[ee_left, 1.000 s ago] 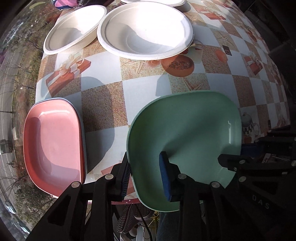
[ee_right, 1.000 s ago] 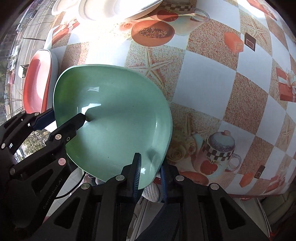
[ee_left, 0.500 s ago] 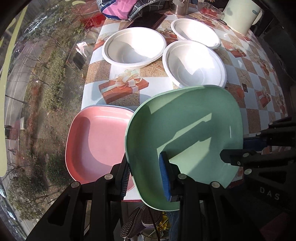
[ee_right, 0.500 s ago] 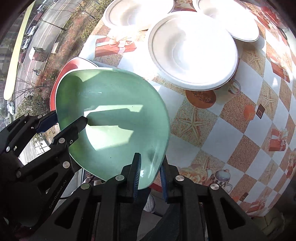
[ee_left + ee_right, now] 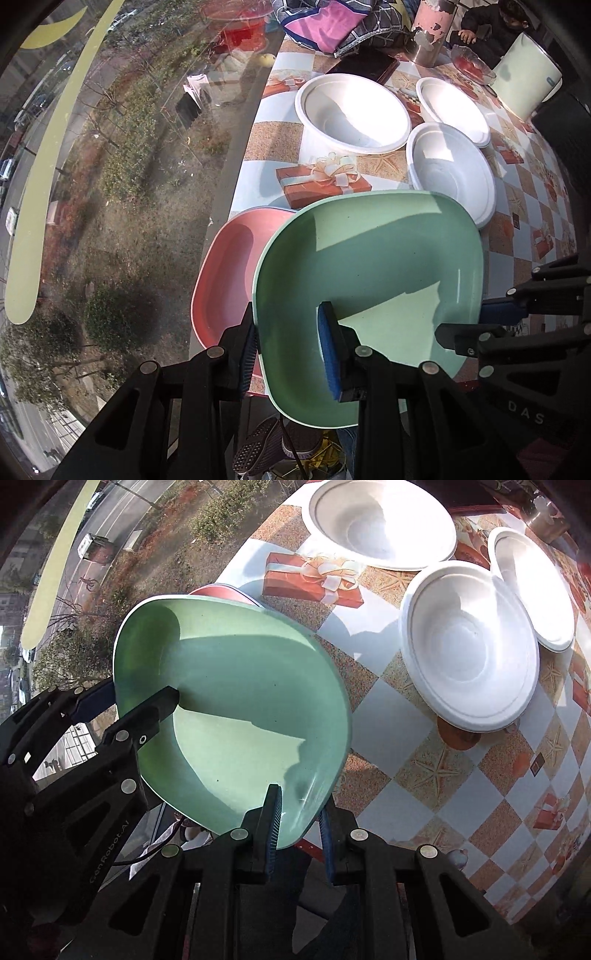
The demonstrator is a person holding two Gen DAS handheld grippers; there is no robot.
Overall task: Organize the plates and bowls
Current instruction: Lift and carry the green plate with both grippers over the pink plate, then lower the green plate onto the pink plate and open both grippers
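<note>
- Left wrist view: green plate (image 5: 373, 273) was held off the tabletop (image 5: 517, 206), partly over the pink plate (image 5: 229, 280) at the tabletop's near-left edge.
- Handling (judgement): green plate looked like rigid plastic/melamine w/ glossy face, so prob. light, stiff, somewhat slippery, not very fragile. The raised rim was the only sensible hold; flat centre offers no purchase.
- Left claw (image 5: 288, 354) was clamped on the near rim: one pad outside/under the rim, blue pad (image 5: 328, 350) inside the dish. Jaws nearly together, gap approx. = rim wall thickness.
- Right claw (image 5: 480, 325) appeared at frame right, gripping the plate's opposite edge.
- Three white bowls (image 5: 450, 177) sat further back on the tabletop, apart from the plates. Gift-box shape beside them was a print on the cloth, not an object.
- Right wrist view: green plate (image 5: 236, 716) filled frame centre-left, tilted; a sliver of pink plate (image 5: 218, 589) showed beyond its far edge.
- Right claw (image 5: 297, 827) was clamped on the near rim, jaws close together, one pad each side of the rim wall.
- Left claw (image 5: 129, 709) held the far-left rim; its upper finger (image 5: 155, 709) lay on the inner face.
- Two-point hold on opposite rims (judgement): stable vs. tipping, but glossy rim may slide if either claw loosens. White bowls (image 5: 469, 646) stayed clear to the right.
</note>
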